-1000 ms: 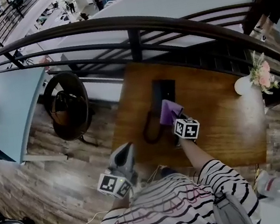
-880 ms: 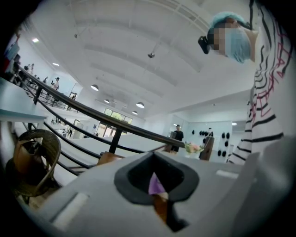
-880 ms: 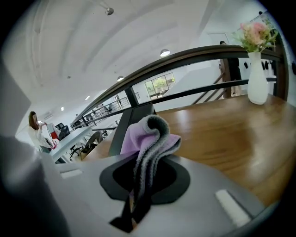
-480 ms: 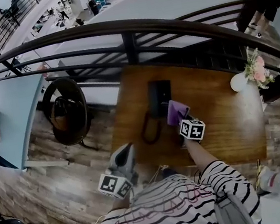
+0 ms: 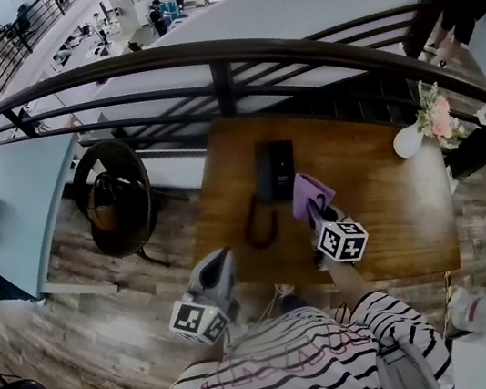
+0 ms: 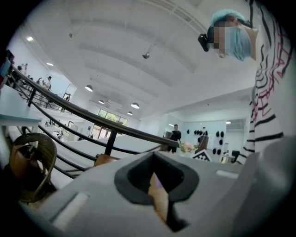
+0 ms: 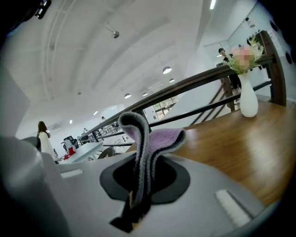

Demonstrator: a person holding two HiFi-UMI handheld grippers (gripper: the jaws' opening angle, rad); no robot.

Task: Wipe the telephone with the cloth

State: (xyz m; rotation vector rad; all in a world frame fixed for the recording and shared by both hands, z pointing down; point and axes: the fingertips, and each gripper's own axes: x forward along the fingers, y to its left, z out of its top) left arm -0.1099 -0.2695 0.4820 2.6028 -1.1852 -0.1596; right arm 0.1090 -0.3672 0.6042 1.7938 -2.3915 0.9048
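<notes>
Left tongs [image 5: 218,260]: pressed together, empty, at the near-left corner of the surface [image 5: 393,210]; leave them clear of the work. Telephone [image 5: 274,172]: flat on the surface. Right tongs [image 5: 319,215]: pinching the purple cloth [image 5: 309,194], just right of the telephone. Carry the cloth left onto it and wipe with light, flat strokes.

Quick tally: 1 telephone [image 5: 276,170], 1 purple cloth [image 5: 311,196], 1 wooden table [image 5: 393,210], 1 white vase [image 5: 407,142] of flowers, 1 round wicker chair [image 5: 115,199], and 2 grippers: the left gripper [image 5: 221,257] plus the right gripper [image 5: 318,215].
</notes>
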